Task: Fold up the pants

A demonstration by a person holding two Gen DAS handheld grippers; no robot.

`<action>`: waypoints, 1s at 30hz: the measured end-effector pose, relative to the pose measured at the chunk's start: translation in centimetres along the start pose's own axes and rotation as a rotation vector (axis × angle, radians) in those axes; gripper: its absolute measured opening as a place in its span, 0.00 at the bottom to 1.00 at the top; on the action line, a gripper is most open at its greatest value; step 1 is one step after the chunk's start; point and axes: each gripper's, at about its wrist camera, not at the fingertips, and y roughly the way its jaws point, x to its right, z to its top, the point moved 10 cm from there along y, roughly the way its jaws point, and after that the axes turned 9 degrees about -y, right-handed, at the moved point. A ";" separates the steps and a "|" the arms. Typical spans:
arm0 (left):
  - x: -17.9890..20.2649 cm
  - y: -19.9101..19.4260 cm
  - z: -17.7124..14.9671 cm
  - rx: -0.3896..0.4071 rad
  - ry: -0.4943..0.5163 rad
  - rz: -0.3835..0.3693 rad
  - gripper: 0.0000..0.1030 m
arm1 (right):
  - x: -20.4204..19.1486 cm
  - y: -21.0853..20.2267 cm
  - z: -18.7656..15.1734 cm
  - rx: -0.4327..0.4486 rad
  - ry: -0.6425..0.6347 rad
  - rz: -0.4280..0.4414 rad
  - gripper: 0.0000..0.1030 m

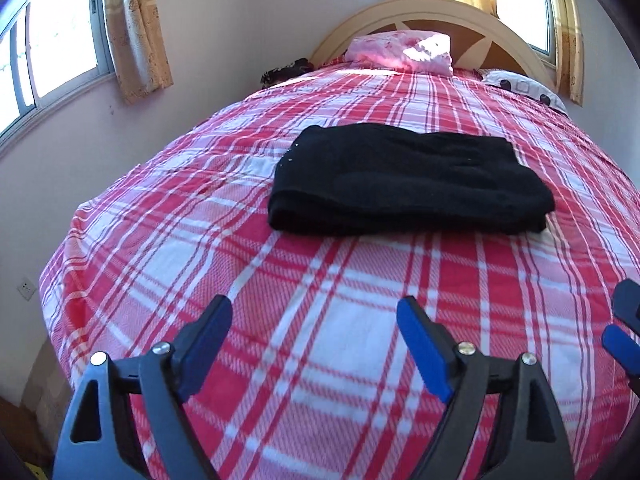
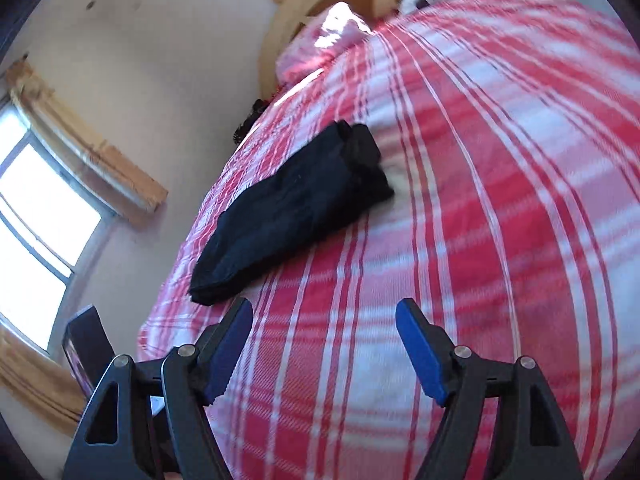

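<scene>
The black pants (image 1: 408, 182) lie folded into a compact rectangle on the red and white plaid bed (image 1: 320, 300). They also show in the right wrist view (image 2: 296, 212), up and to the left of the fingers. My left gripper (image 1: 316, 320) is open and empty, held above the bedcover well short of the pants. My right gripper (image 2: 324, 320) is open and empty, also short of the pants; its blue fingertips (image 1: 624, 328) show at the right edge of the left wrist view.
A pink pillow (image 1: 400, 54) and a spotted pillow (image 1: 524, 88) lie by the arched headboard (image 1: 440, 10). A wall with a curtained window (image 1: 52, 52) runs along the bed's left side. A dark object (image 2: 86, 344) stands at the lower left of the right wrist view.
</scene>
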 end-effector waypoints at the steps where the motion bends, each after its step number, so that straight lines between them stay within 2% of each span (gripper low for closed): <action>1: -0.1 -0.5 -0.3 0.002 -0.006 -0.006 0.84 | -0.4 -0.6 -0.5 0.002 -0.004 0.011 0.73; 2: -0.1 -1.3 -0.6 0.008 -0.012 -0.016 0.84 | -0.9 -1.3 -0.8 0.014 -0.038 -0.003 0.73; 3: -0.2 -1.9 -0.6 0.016 -0.015 -0.022 0.84 | -1.4 -2.3 -0.9 0.043 -0.103 -0.053 0.73; 5: -0.4 -3.7 -0.8 0.055 -0.016 -0.023 0.84 | -3.6 -4.8 -0.6 0.158 -0.329 -0.152 0.74; 7: -0.3 -5.2 -0.8 0.091 -0.009 -0.014 0.87 | -6.1 -7.3 -1.0 0.257 -0.543 -0.203 0.75; 9: -0.3 -7.0 -0.9 0.133 -0.007 -0.007 0.90 | -7.2 -9.8 -1.0 0.346 -0.639 -0.289 0.75; 10: -0.2 -7.7 -0.9 0.148 -0.006 -0.006 0.92 | -7.5 -10.6 -0.9 0.368 -0.647 -0.297 0.75; 13: -0.1 -9.4 -0.8 0.182 0.006 -0.006 0.97 | -8.1 -12.8 -0.7 0.405 -0.597 -0.246 0.78; 14: 0.1 -10.1 -0.6 0.199 0.015 -0.008 0.97 | -7.9 -13.4 -0.6 0.408 -0.565 -0.233 0.81; 19: 1.0 -12.2 0.0 0.249 0.031 -0.023 1.00 | -5.9 -14.8 0.0 0.428 -0.467 -0.237 0.82; 23: 1.0 -11.8 0.0 0.228 0.012 -0.024 1.00 | -4.9 -14.7 0.2 0.424 -0.416 -0.208 0.82; 30: 1.2 -11.3 -0.4 0.219 0.027 -0.012 1.00 | -5.3 -14.7 0.6 0.437 -0.434 -0.218 0.82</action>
